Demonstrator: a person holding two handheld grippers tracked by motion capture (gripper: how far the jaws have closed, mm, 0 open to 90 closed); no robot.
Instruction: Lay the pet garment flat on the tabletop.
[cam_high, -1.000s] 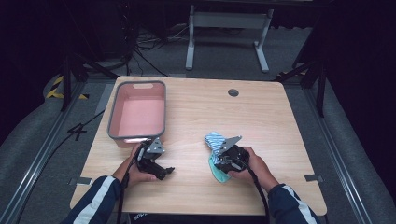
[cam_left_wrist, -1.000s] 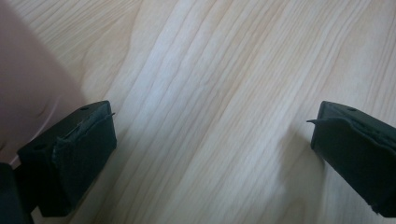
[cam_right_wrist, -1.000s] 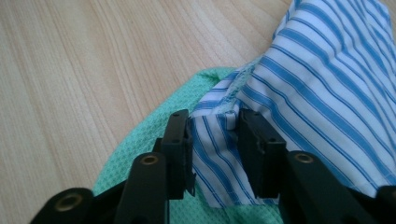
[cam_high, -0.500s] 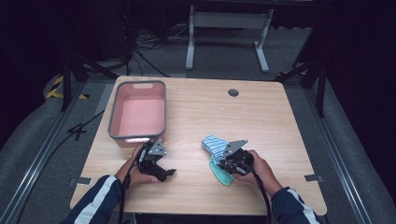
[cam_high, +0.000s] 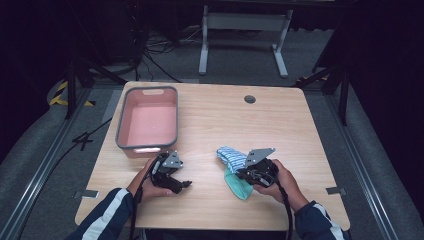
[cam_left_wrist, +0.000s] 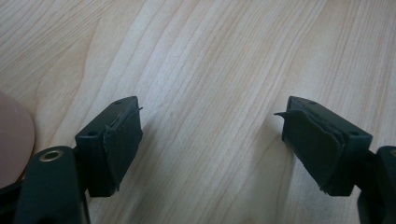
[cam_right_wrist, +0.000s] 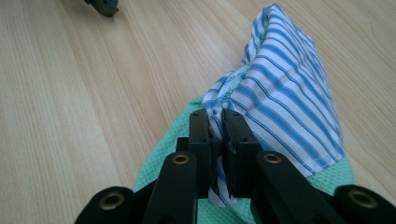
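A blue-and-white striped cloth (cam_high: 231, 156) (cam_right_wrist: 285, 93) lies bunched on a green mesh cloth (cam_high: 238, 186) (cam_right_wrist: 163, 149) at the table's front right. My right gripper (cam_high: 243, 172) (cam_right_wrist: 217, 140) is shut on a fold of the striped cloth, its jaws pressed together with fabric between them. My left gripper (cam_high: 182, 184) (cam_left_wrist: 210, 140) rests low over bare wood at the front left, open, with nothing between its fingers (cam_left_wrist: 119, 140).
A pink bin with a grey rim (cam_high: 120, 130) stands at the table's left, just beyond my left hand; its curved edge (cam_left_wrist: 14, 135) shows in the left gripper view. A round cable hole (cam_high: 249, 99) sits near the far edge of the wooden table (cam_high: 280, 130).
My right gripper has drawn a little toward the front edge with the striped cloth in it. The left gripper has barely shifted.
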